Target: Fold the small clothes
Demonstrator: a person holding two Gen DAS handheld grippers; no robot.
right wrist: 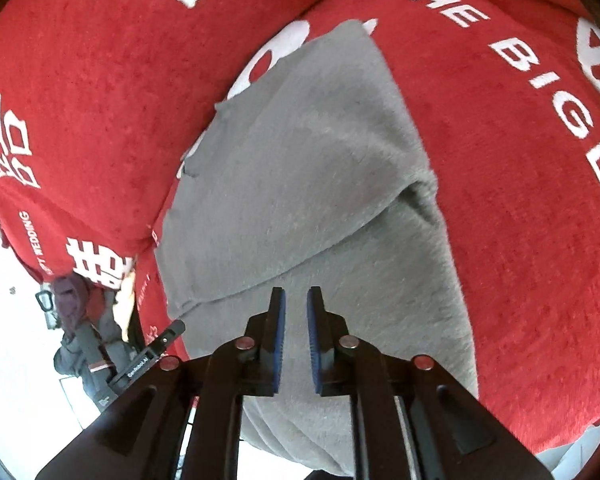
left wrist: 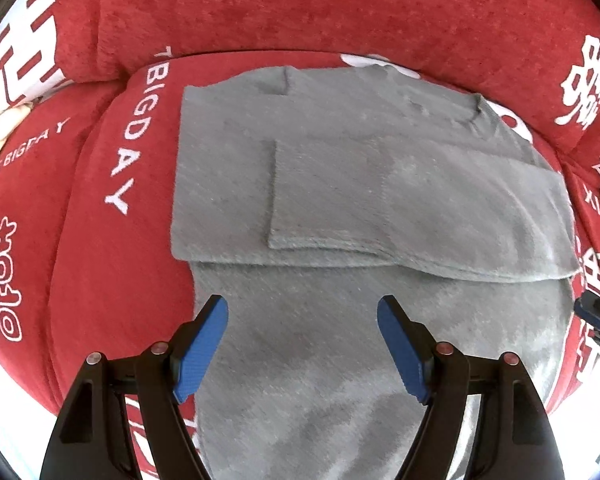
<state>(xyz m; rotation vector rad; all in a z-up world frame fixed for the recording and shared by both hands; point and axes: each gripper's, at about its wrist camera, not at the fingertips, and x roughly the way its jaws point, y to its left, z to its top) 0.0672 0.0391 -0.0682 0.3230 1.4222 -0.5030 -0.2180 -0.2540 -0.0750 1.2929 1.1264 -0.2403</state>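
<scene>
A grey garment (left wrist: 360, 184) lies on the red sofa seat, its upper part folded flat with a sleeve laid across it and its lower part spread out below the fold. My left gripper (left wrist: 302, 306) points down over the lower part, its blue pads wide apart and empty. In the right wrist view the grey garment (right wrist: 300, 168) runs away from my right gripper (right wrist: 296, 294). That gripper hovers over the cloth near a folded edge, with a narrow gap between its pads and nothing in it. A bit of the right gripper (left wrist: 598, 316) shows at the right edge.
The sofa cover (left wrist: 260, 12) is red with white lettering, and its backrest rises behind the garment. The seat cushion (right wrist: 500, 160) stretches to the right. A pale floor (right wrist: 12, 320) lies off the left, with a dark bundle (right wrist: 76, 312) beside the sofa.
</scene>
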